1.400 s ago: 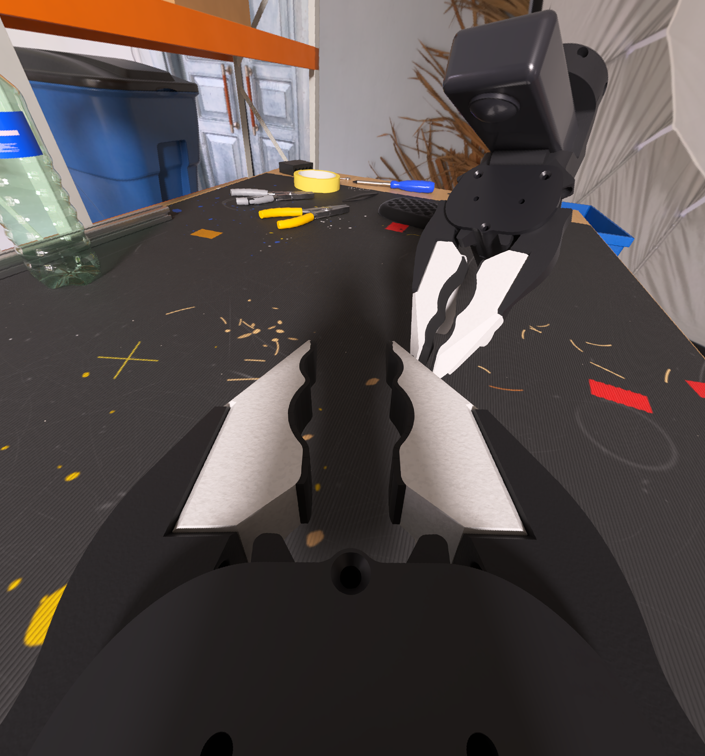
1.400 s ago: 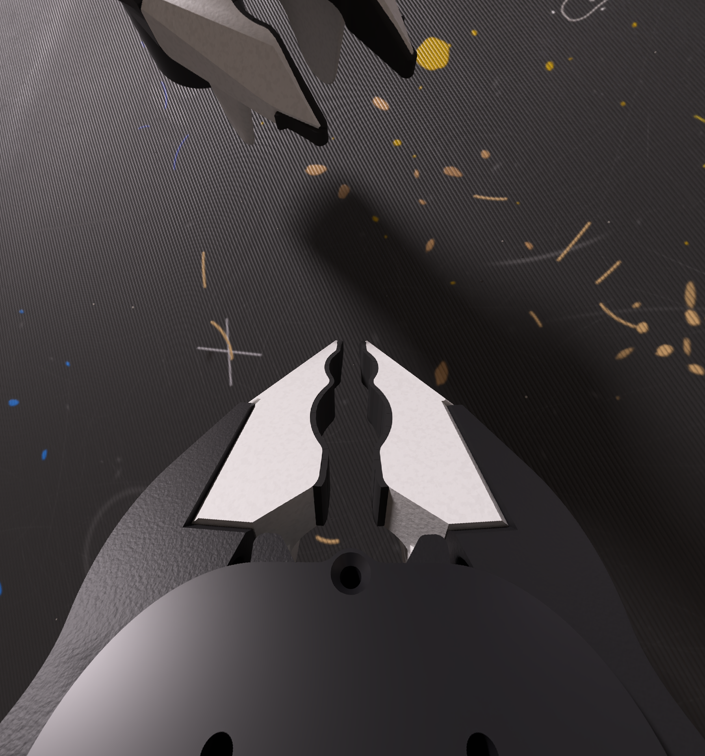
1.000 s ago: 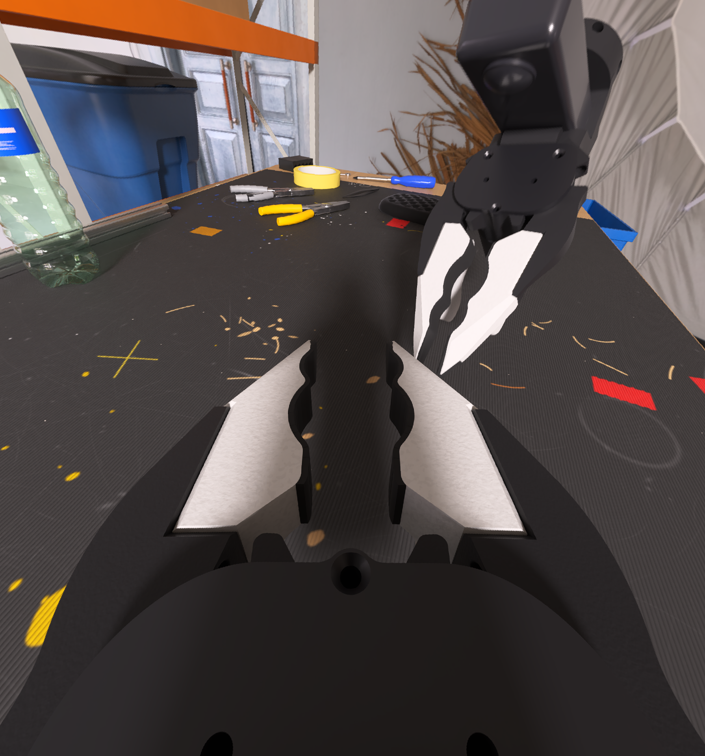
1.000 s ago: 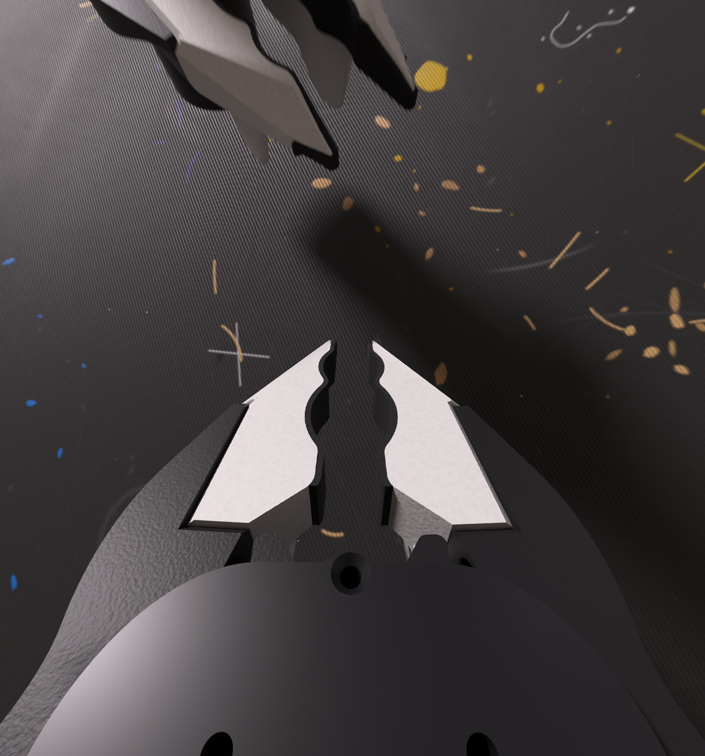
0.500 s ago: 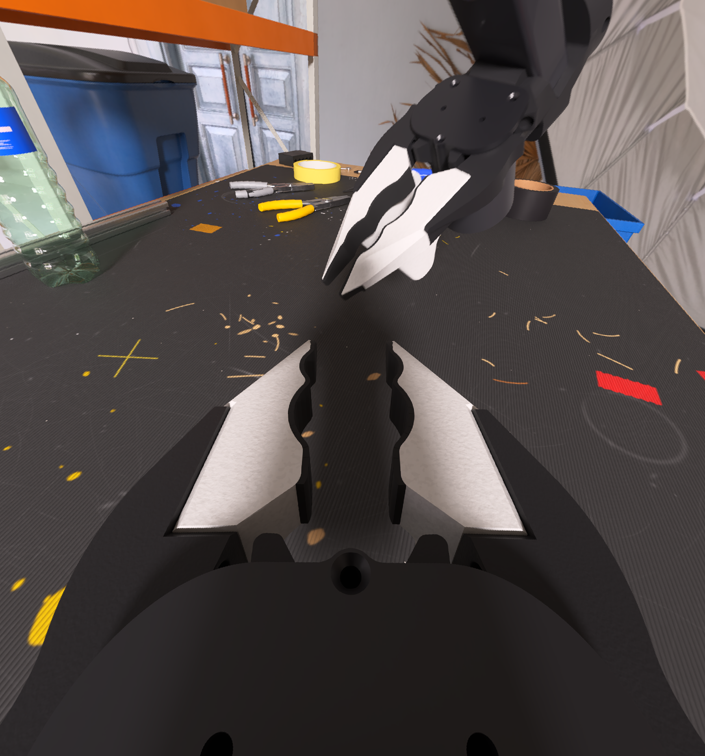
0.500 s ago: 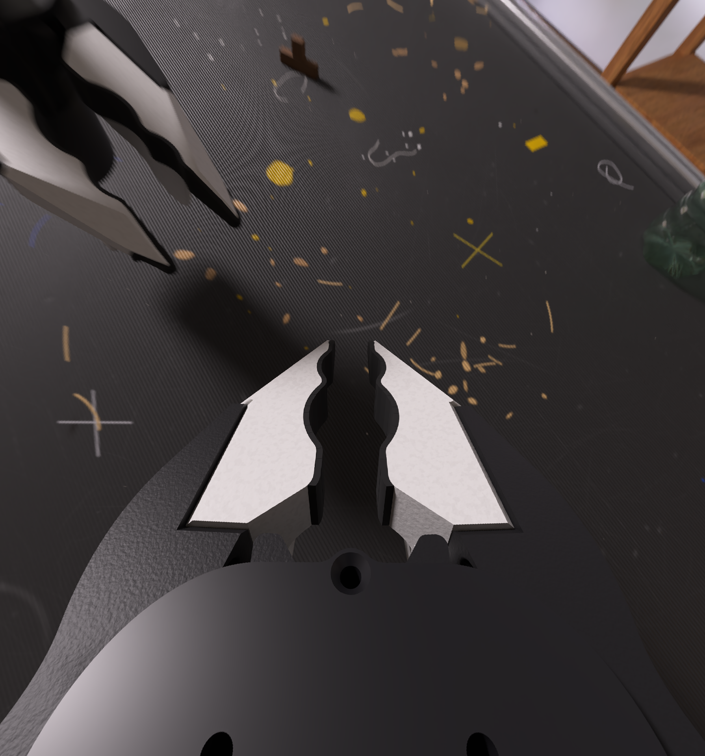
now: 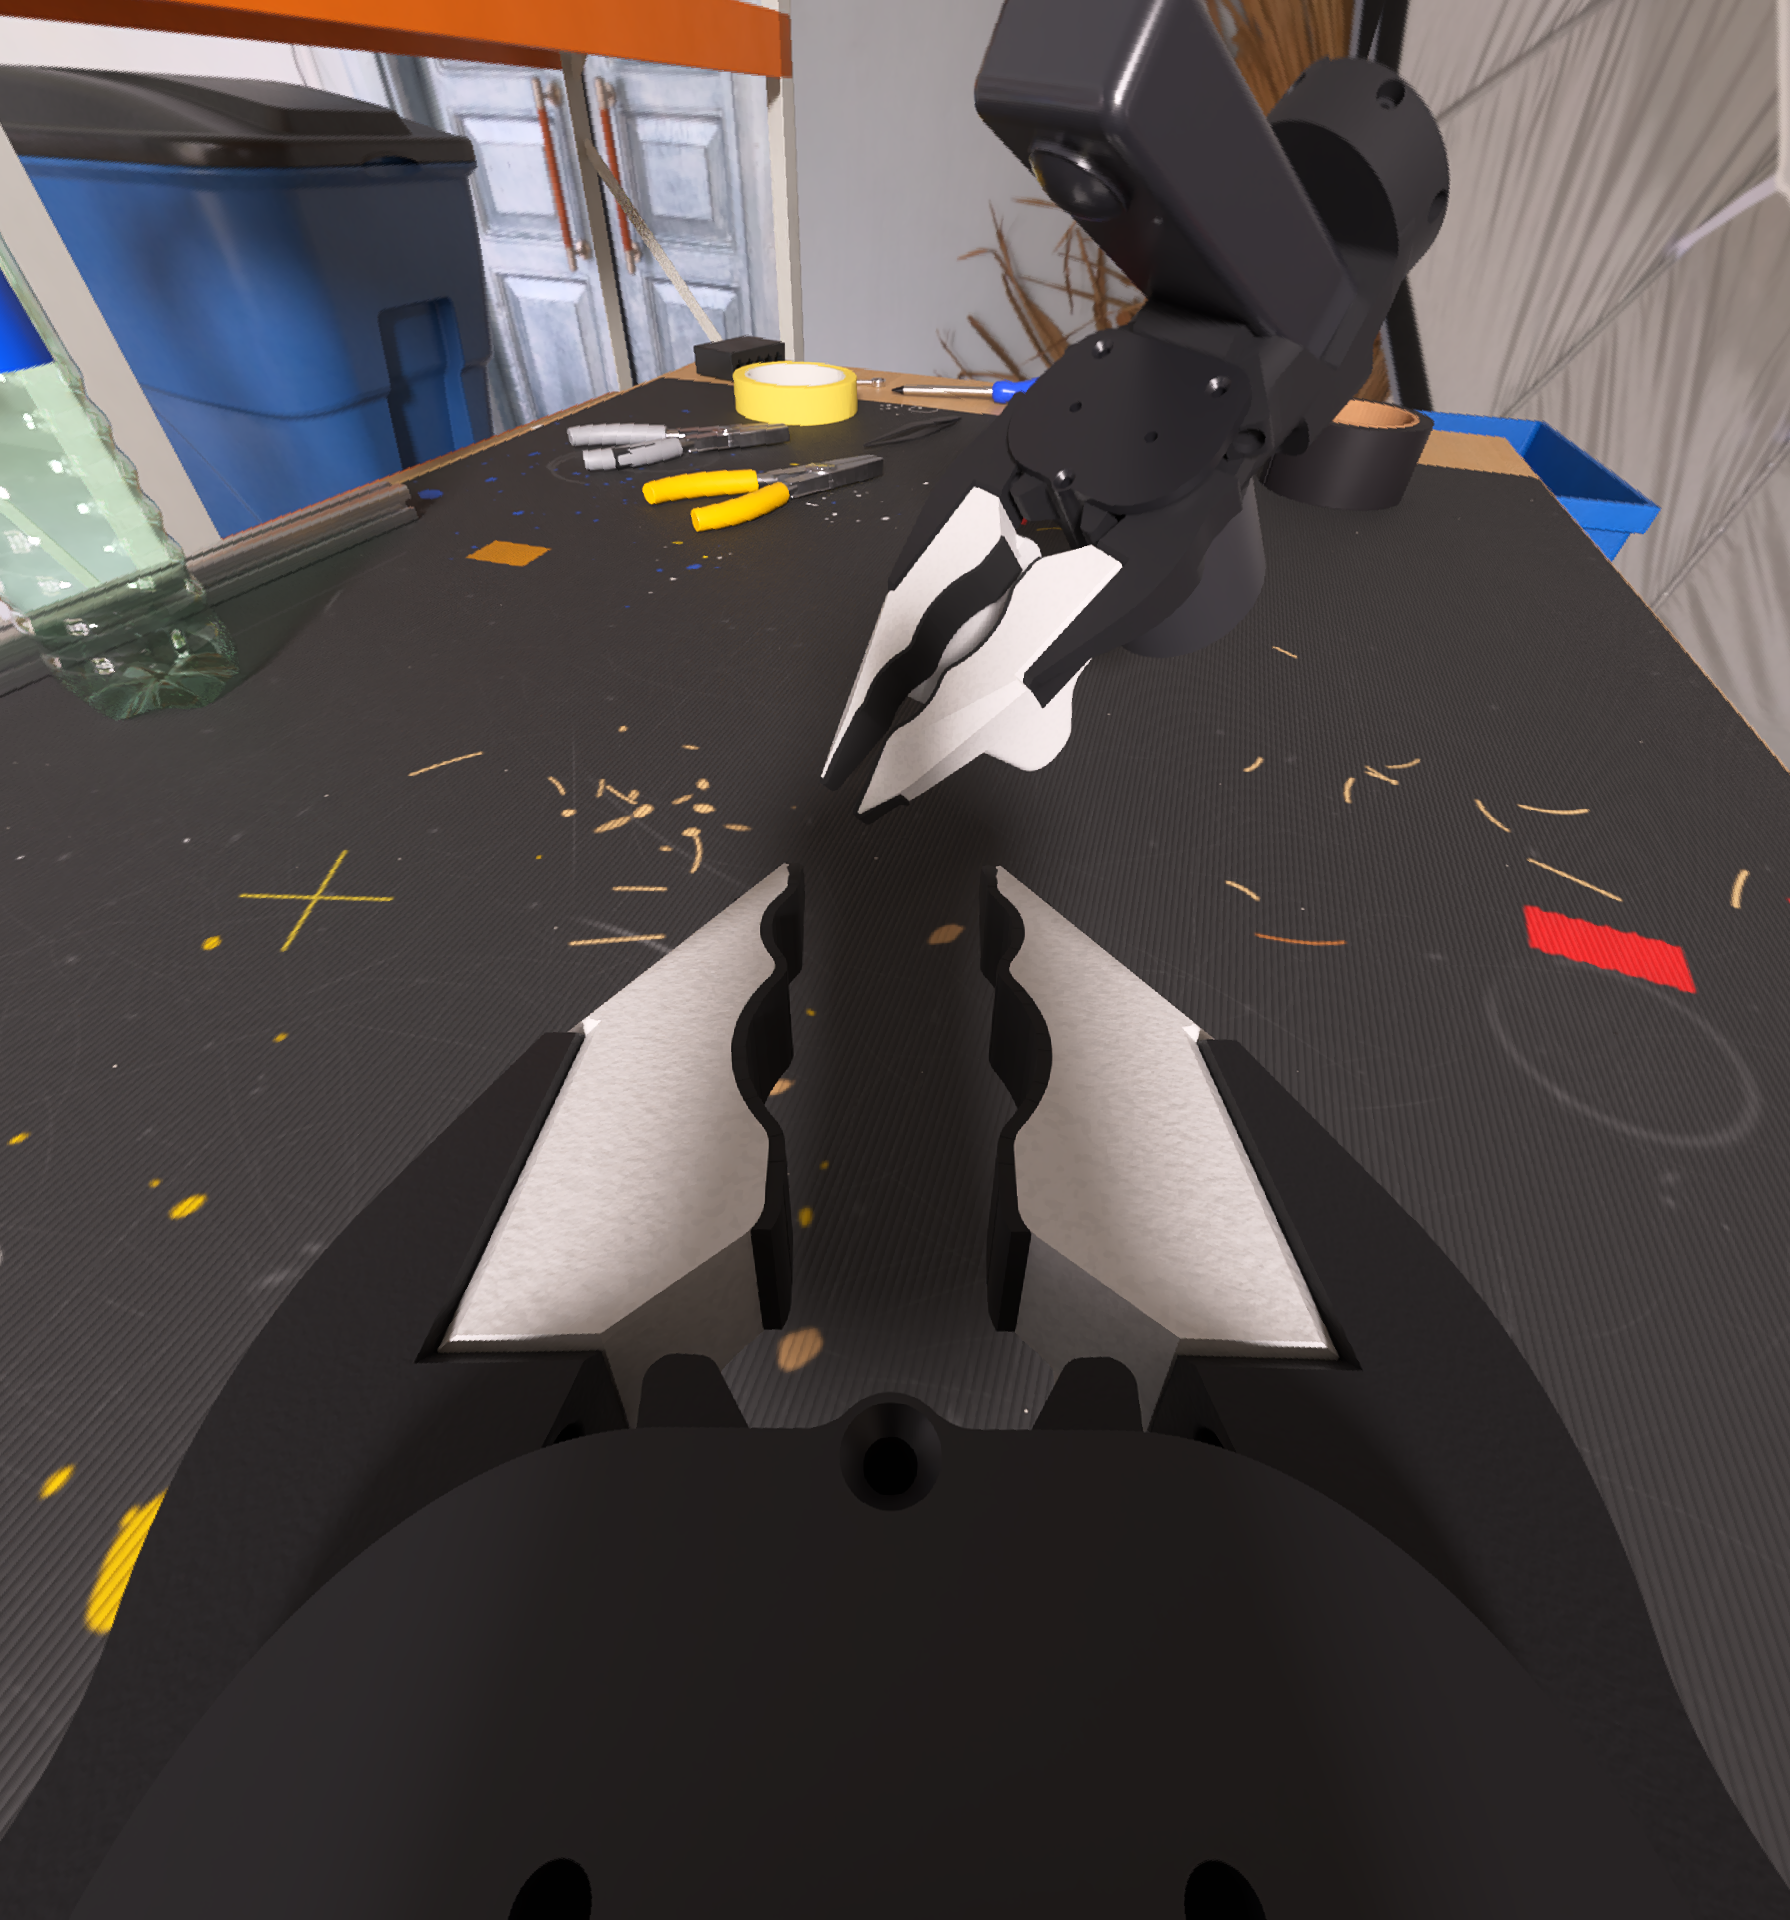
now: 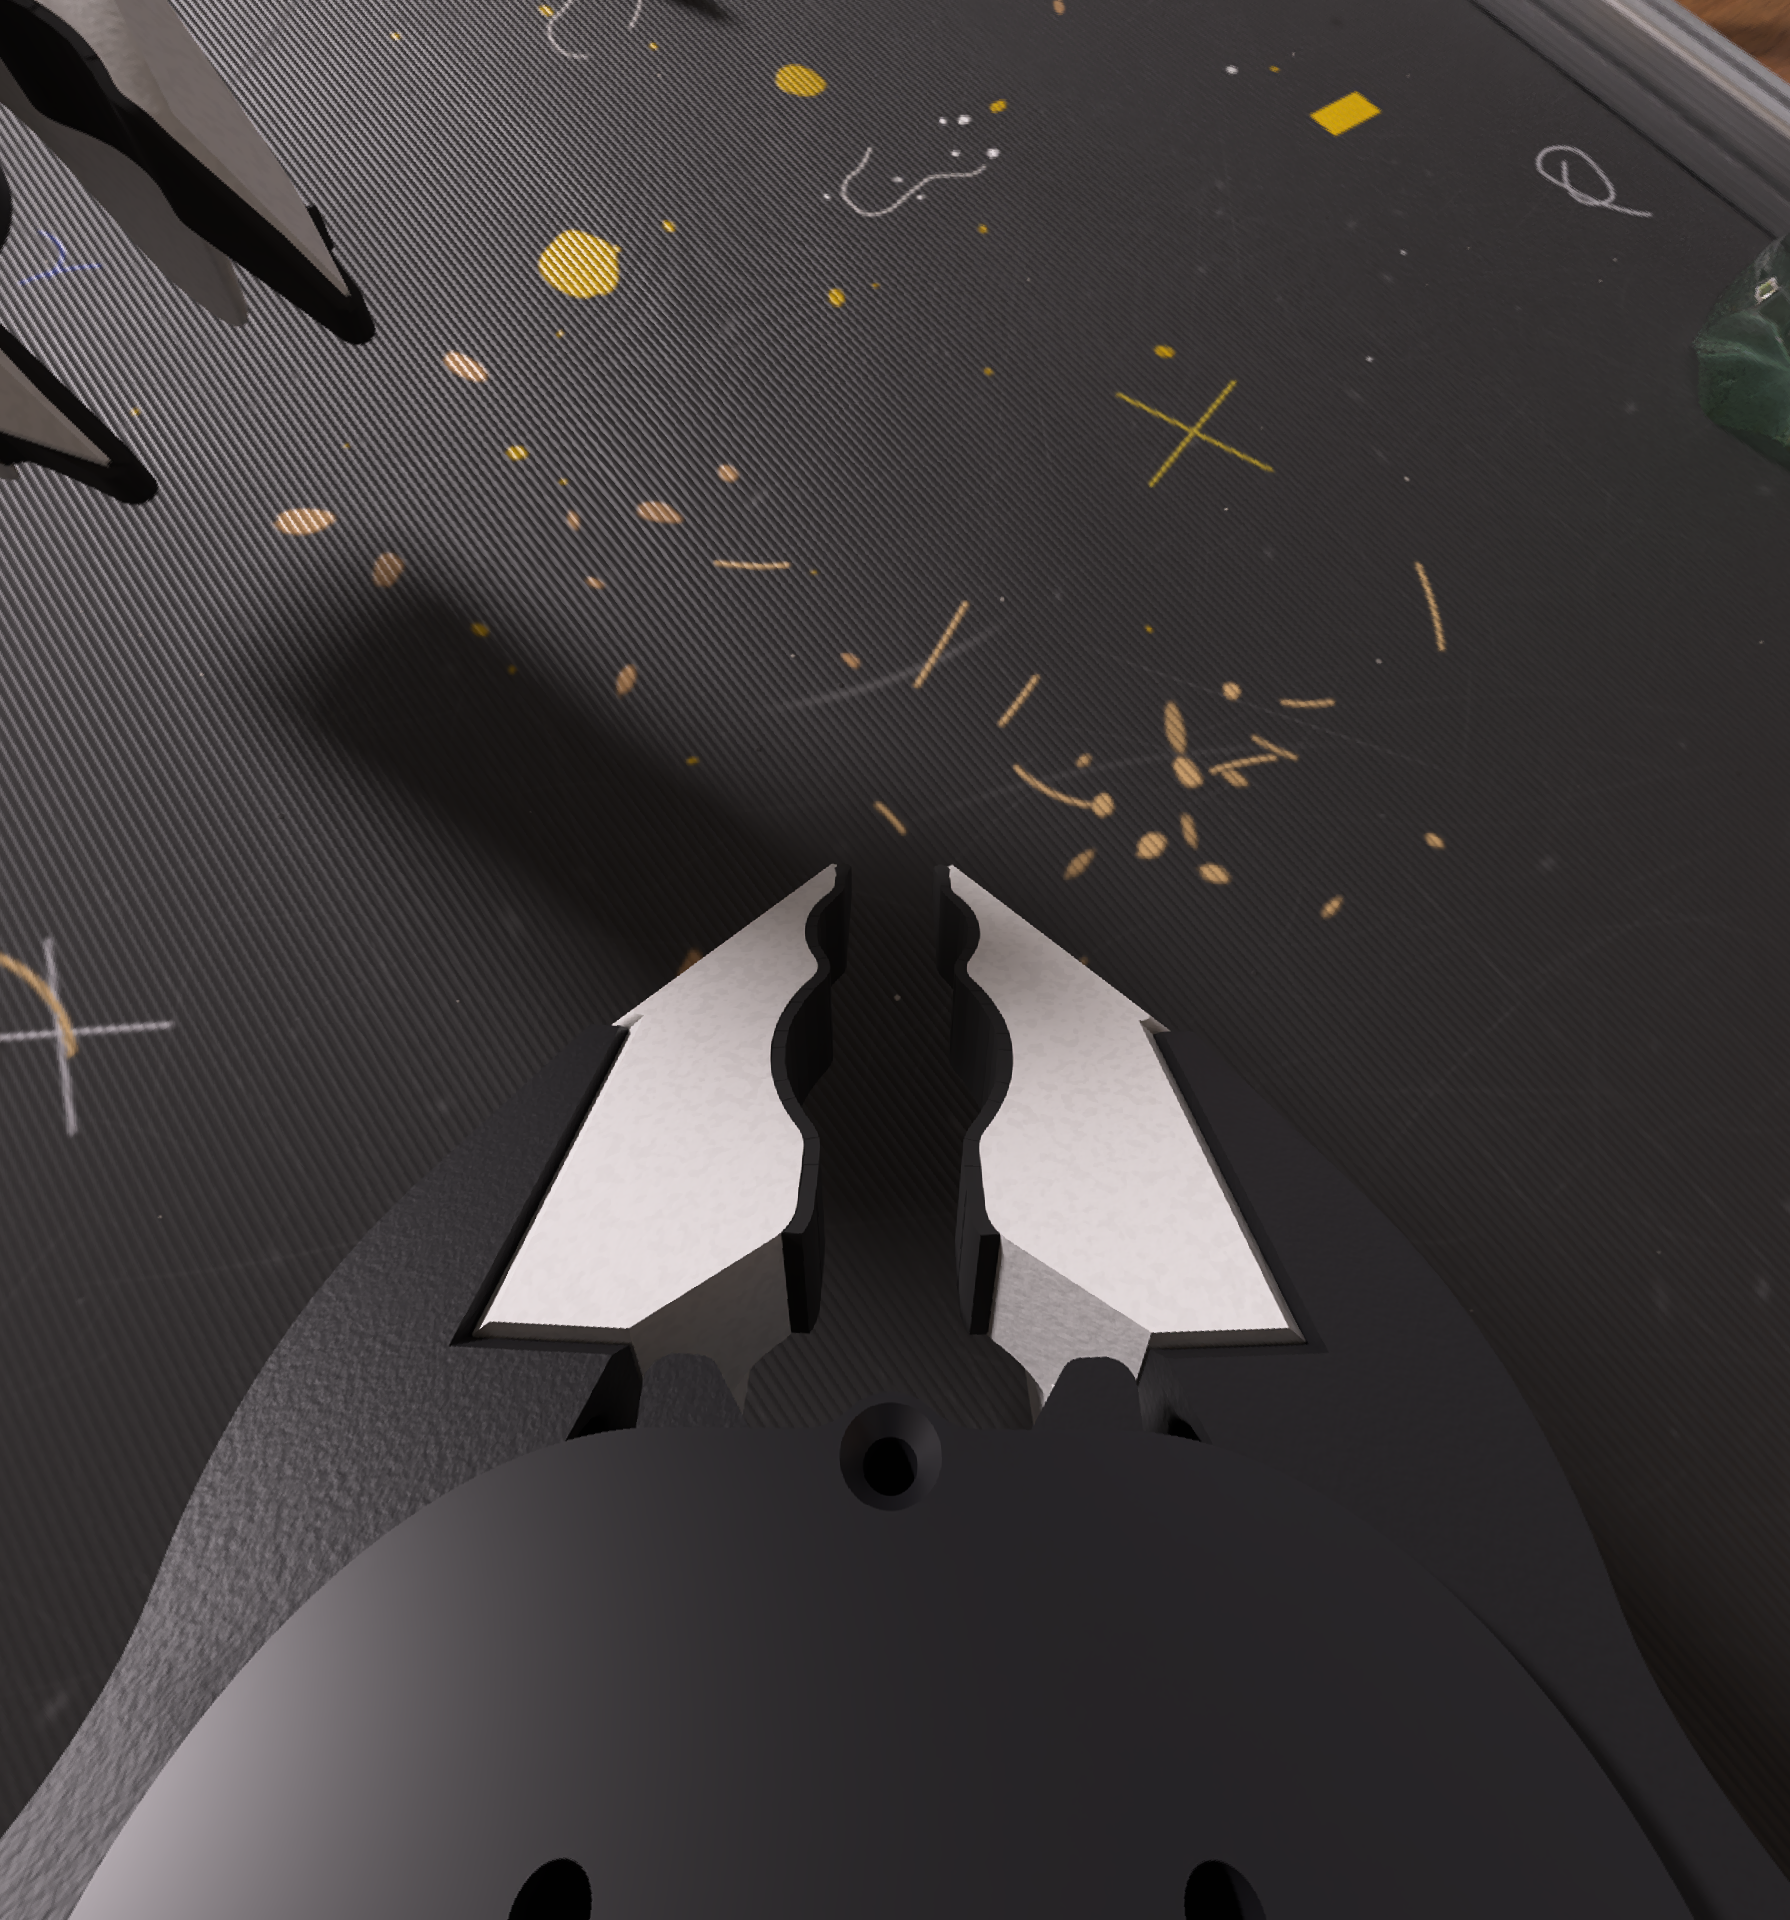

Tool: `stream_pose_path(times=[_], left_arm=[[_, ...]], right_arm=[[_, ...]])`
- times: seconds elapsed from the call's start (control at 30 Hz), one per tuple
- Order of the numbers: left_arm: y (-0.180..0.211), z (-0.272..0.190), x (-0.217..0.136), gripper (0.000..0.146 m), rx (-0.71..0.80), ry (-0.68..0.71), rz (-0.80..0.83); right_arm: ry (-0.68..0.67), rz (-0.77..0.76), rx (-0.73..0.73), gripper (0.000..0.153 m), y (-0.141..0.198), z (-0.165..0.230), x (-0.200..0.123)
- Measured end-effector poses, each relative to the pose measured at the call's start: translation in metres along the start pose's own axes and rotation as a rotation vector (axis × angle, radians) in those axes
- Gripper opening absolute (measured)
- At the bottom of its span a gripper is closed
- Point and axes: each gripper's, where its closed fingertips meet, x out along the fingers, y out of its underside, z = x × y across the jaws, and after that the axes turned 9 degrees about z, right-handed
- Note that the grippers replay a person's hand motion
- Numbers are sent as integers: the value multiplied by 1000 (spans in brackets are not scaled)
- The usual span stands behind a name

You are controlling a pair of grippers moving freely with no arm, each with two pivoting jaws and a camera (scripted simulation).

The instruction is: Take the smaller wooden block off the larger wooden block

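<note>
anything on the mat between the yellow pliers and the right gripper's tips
In the left wrist view, nothing stands between the yellow pliers and the right gripper: only bare black mat.

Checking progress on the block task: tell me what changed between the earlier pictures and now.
The right gripper rose, swung from pointing down to slanting leftward over the mat, and opened slightly. It grasped and released nothing. The left gripper stayed put, open and empty. Neither wooden block is in view.
</note>
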Motion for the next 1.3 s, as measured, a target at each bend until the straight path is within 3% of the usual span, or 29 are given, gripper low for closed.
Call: stream_pose_path(times=[0.6, 0.77, 0.87, 0.97, 1.07, 1.17, 1.3], left_arm=[[1, -1, -2, 34, -2, -2, 7], [-1, -2, -5, 34, 4, -5, -1], [-12, -6, -17, 34, 1, 9, -39], [-41, -8, -58, 34, 19, 37, -53], [-60, 34, -114, 31, 137, -166, 88], [-45, 105, -157, 22, 169, -363, 401], [30, 178, -166, 18, -84, -248, 885]], right_arm=[[24, -96, 14, 15, -2, -5, -6], [16, -231, -44, 15, -17, 1, -16], [21, -311, -64, 15, -24, 1, -25], [38, -381, -63, 15, -27, -1, -34], [8, -445, -31, 15, -28, -1, -39], [-4, -469, -19, 16, -29, -1, -42], [9, -467, -39, 16, -28, -1, -43]])
